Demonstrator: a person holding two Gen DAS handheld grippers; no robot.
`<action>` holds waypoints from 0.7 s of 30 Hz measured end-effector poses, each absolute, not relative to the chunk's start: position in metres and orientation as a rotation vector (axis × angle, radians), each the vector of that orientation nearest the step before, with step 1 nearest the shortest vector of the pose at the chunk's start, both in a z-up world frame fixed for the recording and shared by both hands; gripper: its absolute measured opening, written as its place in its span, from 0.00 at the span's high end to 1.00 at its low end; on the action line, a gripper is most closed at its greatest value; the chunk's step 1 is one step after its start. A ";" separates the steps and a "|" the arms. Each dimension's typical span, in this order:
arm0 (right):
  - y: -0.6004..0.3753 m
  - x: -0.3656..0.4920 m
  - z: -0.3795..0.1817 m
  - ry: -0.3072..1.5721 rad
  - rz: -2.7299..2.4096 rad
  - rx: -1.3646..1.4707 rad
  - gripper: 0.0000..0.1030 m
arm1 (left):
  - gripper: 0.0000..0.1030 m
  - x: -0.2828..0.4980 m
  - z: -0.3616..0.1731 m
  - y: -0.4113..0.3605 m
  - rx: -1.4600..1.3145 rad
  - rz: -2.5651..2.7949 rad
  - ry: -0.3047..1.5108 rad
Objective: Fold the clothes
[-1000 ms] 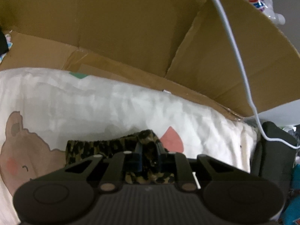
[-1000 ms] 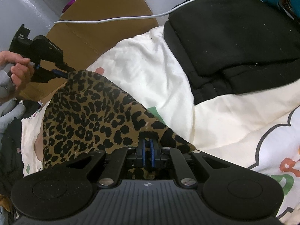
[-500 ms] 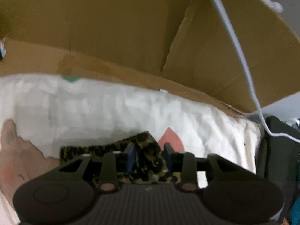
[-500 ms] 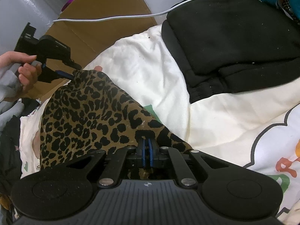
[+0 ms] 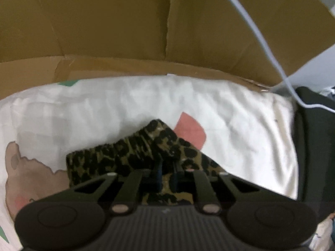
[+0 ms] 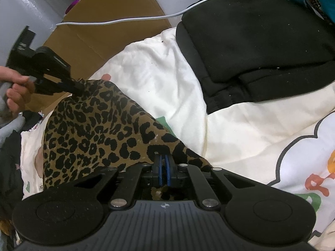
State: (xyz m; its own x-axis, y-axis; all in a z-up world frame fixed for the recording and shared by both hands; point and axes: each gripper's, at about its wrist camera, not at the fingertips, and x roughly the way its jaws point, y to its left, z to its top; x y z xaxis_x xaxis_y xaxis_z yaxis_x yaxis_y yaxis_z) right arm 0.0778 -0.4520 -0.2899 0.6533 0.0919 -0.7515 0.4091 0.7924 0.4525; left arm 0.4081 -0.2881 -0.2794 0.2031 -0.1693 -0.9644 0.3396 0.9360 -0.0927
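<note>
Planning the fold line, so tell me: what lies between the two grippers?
Only the leopard-print garment, stretched from the right gripper to the left gripper; the right wrist view shows it.

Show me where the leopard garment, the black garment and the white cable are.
leopard garment [image 6: 94, 129], right wrist view, middle of the spread cloth.
black garment [image 6: 255, 48], right wrist view, flat top of the folded pile.
white cable [image 6: 125, 21], right wrist view, stretch lying across the cardboard.

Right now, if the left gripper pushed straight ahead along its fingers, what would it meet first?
Past the leopard-print garment it grips, the left gripper would probably reach the white printed bedsheet, then the brown cardboard panel; depth is unclear.
</note>
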 end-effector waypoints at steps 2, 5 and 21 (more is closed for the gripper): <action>-0.453 0.077 -0.290 0.858 -0.195 0.641 0.91 | 0.91 0.412 -0.288 -0.290 0.149 -0.356 1.316; -0.454 0.075 -0.291 0.865 -0.194 0.629 0.92 | 0.92 0.413 -0.295 -0.295 0.163 -0.378 1.286; -0.459 0.046 -0.284 0.871 -0.264 0.645 0.96 | 0.90 0.402 -0.246 -0.262 0.167 -0.473 1.219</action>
State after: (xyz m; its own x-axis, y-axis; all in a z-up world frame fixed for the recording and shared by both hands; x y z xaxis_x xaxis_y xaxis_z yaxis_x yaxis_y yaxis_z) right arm 0.0461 -0.4593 -0.2845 0.6274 0.0406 -0.7777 0.4651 0.7814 0.4160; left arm 0.4017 -0.2617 -0.2463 0.2618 -0.2597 -0.9295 0.4351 0.8915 -0.1265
